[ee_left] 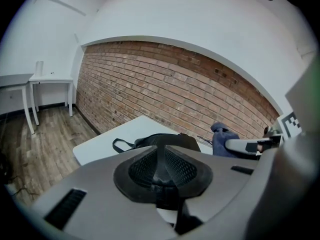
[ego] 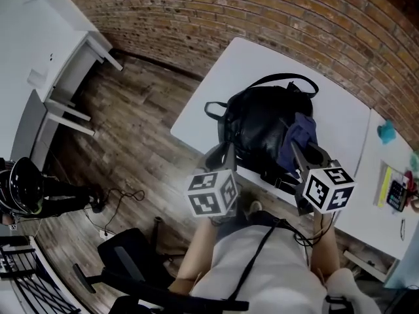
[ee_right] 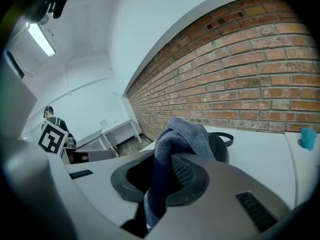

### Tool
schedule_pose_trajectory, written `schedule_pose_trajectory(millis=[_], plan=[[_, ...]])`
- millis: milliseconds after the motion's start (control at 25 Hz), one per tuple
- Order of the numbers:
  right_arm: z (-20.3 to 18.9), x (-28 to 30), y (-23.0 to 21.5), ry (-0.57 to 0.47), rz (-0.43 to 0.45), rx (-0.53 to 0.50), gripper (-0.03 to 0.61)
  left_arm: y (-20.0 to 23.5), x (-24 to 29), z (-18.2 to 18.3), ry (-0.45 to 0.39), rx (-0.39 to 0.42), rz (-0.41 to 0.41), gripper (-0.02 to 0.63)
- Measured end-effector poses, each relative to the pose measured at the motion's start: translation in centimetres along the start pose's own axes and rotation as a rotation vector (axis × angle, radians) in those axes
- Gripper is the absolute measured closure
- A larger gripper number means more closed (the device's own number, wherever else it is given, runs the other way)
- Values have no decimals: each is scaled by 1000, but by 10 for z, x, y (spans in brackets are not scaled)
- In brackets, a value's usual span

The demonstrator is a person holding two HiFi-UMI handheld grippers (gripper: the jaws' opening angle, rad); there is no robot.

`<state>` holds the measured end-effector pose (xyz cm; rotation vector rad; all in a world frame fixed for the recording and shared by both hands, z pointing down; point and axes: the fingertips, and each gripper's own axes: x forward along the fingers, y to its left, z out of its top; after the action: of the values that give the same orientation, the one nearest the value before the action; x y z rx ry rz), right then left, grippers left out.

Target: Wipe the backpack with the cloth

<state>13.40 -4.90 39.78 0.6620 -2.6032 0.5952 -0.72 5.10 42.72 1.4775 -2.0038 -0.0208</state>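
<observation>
Looking at this one, the right gripper (ee_right: 167, 176) has its jaws clamped on a dark blue cloth (ee_right: 182, 139). The cloth bunches up out of the grip and also hangs down below it. The left gripper (ee_left: 162, 171) has its jaws pressed together with nothing between them, so it's holding nothing.

The black backpack (ego: 258, 123) lies on the white table (ego: 216, 87), near the edge closest to the person, with its loop handle (ego: 288, 78) pointing toward the brick wall (ego: 262, 18). In the head view the cloth sits over the right side of the bag. It's either touching or just above it, and I honestly can't tell which. The left gripper hovers near the bag's near-left side.

My take: the wiping is only about to start, or barely under way. To do it well I'd press the bunched part of the cloth onto the fabric, not the jaw tips, and drag in long overlapping strokes across the top. The bag is soft and will probably slide or scrunch, so parking the empty left gripper against the near side to brace it seems smart. Watch the straps (ego: 278, 182) at the near edge, since the cloth could snag there.
</observation>
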Motion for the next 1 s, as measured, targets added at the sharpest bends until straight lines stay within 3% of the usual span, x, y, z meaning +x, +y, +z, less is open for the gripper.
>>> schedule_pose_trajectory(millis=[520,760,1000], plan=[[42,75,10,-41,-176,55,540,62,63,68,58,43,-152,563],[44,72,-1,-81,-293,115,540,52,94,75,117,97,-269,563],[37,39,-30,-127,-422,190,540,13,121,66,186,152,-392,563]])
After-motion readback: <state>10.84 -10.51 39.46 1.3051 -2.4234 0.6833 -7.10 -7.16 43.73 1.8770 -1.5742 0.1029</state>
